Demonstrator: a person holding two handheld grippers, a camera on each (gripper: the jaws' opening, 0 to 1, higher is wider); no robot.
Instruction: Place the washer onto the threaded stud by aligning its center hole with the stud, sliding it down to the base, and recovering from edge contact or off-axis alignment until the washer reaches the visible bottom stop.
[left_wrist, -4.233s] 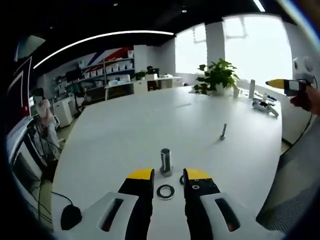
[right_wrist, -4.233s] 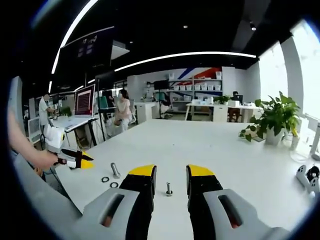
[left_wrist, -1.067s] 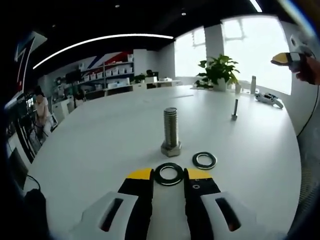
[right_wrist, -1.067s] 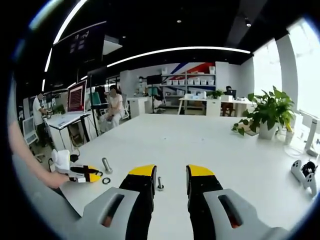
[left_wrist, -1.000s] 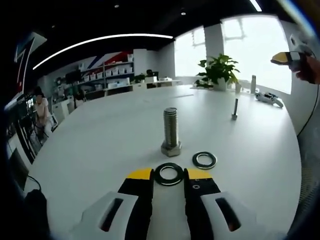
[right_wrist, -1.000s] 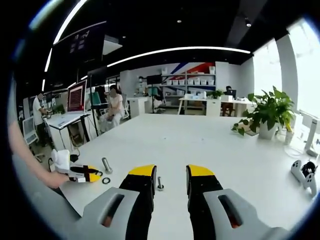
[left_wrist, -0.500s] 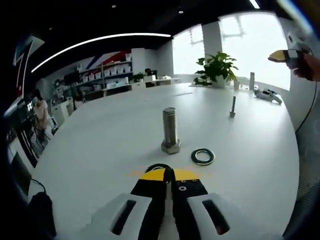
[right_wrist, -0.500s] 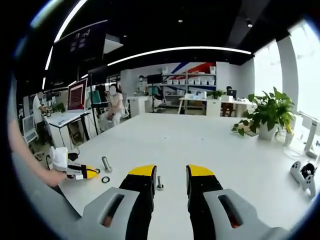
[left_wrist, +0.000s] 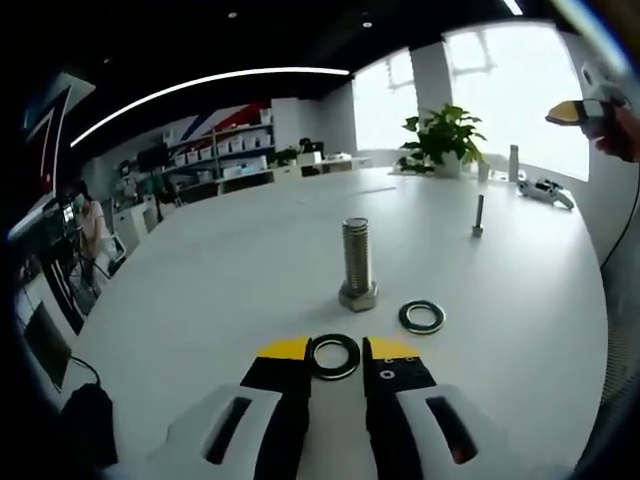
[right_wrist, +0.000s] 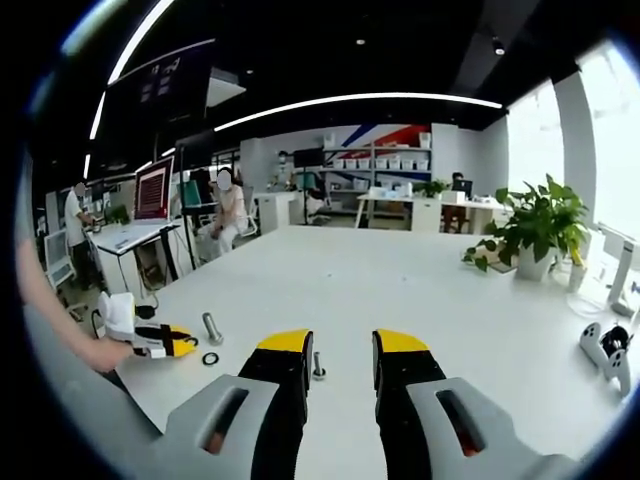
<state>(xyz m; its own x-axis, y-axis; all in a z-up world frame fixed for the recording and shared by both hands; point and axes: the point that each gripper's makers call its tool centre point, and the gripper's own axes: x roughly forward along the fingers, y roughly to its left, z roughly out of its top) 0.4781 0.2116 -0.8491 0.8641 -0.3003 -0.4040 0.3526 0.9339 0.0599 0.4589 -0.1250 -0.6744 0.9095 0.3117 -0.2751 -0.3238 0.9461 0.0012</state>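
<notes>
Jaws flank a dark flat washer (left_wrist: 334, 356) before the upright stud (left_wrist: 357, 262).

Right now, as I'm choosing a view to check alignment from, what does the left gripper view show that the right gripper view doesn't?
Left gripper view: a washer between the left gripper's jaw tips, just before the upright threaded stud. Right gripper view: the small bolt between the right gripper's open jaws, and a red-lit monitor. Both: the white table, the stud, a loose washer, the potted plant.
</notes>
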